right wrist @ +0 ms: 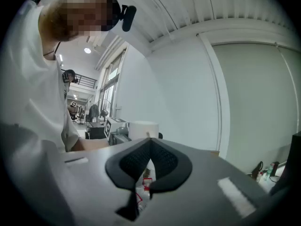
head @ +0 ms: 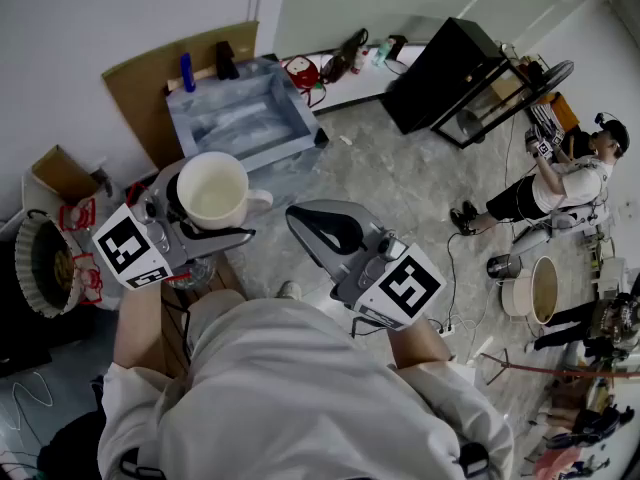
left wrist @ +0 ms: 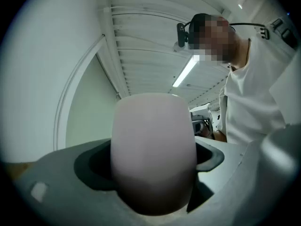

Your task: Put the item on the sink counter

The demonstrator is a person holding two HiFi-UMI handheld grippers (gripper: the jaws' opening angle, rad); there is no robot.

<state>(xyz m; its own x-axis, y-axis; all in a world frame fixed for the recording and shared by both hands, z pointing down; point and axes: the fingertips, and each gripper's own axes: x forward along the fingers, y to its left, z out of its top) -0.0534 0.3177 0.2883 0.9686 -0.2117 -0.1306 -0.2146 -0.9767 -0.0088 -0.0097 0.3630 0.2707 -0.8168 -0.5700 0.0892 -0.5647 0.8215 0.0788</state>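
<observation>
My left gripper (head: 214,206) is shut on a white mug (head: 211,190), jaws spread wide around its body, and holds it upright with the handle to the right. The mug (left wrist: 153,149) fills the middle of the left gripper view, clamped in my left gripper (left wrist: 153,166). My right gripper (head: 322,230) hangs beside it to the right, shut and empty. In the right gripper view, the right gripper (right wrist: 149,142) has its dark pads pressed together, with the mug (right wrist: 142,130) just beyond. A blue-grey sink unit (head: 245,118) stands ahead by the wall.
A cardboard sheet (head: 160,83) leans behind the sink unit. A black cabinet (head: 445,68) stands at the back right. Another person (head: 560,183) is on the floor at the right, near a bucket (head: 543,290) and cables. A round fan cage (head: 40,266) and a cardboard box (head: 60,173) sit left.
</observation>
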